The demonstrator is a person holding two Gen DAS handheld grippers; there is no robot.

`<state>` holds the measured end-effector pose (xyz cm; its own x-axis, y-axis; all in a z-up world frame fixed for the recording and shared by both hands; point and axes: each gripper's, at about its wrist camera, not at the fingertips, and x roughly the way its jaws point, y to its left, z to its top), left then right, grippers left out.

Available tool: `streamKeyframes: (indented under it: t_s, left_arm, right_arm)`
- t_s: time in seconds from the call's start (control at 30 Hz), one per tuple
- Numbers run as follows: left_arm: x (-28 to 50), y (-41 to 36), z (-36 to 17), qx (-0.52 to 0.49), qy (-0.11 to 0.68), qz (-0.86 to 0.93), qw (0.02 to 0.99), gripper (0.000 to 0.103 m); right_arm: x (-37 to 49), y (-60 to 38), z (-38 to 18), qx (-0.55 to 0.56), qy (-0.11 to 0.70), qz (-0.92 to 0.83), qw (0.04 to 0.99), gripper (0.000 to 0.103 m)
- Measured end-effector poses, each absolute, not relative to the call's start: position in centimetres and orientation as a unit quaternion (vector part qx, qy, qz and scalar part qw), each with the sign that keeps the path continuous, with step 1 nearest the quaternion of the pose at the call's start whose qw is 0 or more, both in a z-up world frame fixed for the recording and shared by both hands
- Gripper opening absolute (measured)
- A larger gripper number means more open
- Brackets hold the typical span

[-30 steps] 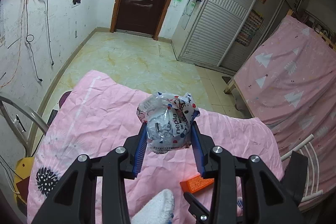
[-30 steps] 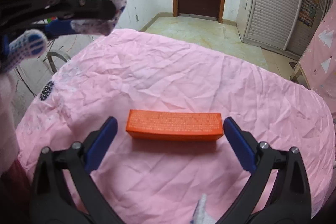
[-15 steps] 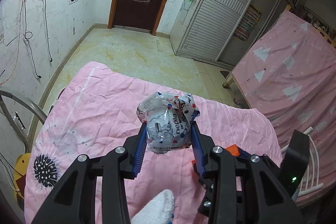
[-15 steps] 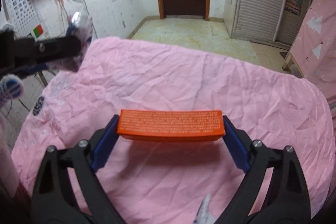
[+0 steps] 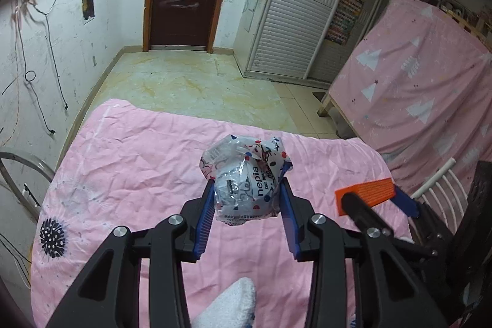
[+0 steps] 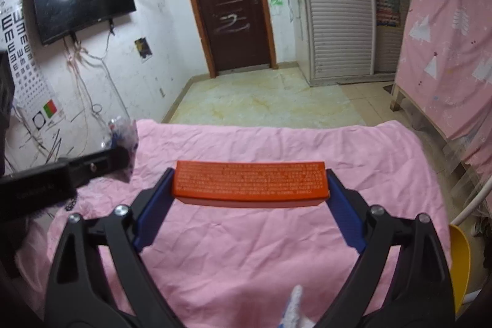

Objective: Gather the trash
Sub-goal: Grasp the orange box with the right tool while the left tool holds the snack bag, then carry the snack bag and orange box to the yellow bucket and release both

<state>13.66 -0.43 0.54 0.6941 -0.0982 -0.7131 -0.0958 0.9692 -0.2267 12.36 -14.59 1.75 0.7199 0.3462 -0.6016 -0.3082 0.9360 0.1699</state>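
My left gripper is shut on a crumpled white plastic wrapper with red and blue dots, held above the pink-covered table. My right gripper is shut on a long orange box, gripped by its two ends and lifted above the table. The orange box also shows at the right of the left wrist view. The left gripper and its wrapper show at the left of the right wrist view.
A bed draped in pink cloth stands on the right. A white rail and a dark chair are beside the table's right edge. A yellow object sits low on the right. The tiled floor lies beyond the table.
My right gripper closed on the orange box and lifted it off the table. My left gripper kept the wrapper and stayed raised.
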Motion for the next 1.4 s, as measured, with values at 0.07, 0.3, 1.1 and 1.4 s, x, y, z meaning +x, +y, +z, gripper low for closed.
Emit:
streamKeyframes:
  t_s: [0.07, 0.3, 1.1, 1.4]
  left_arm:
    - [13.7, -1.8, 0.7, -0.111, 0.393, -0.006, 0.913, 0.030]
    - [13.4, -6.8, 0.6, -0.069, 0.400, -0.027, 0.913, 0.030]
    - [12.9, -27.5, -2.5, 0.075, 0.434, -0.119, 0.890, 0.030]
    - [12.1, -34.5, -4.0, 0.111, 0.442, -0.176, 0.873, 0.030]
  right_arm:
    - [12.1, -15.9, 2.0, 0.039, 0.325, 0.172, 0.929, 0.089]
    - [10.9, -21.3, 3.0, 0.078, 0.300, 0.142, 0.940, 0.089]
    - [7.8, -39.1, 0.5, 0.190, 0.262, 0.022, 0.946, 0.089]
    - [7.3, -44.1, -1.2, 0.206, 0.264, -0.008, 0.942, 0.089]
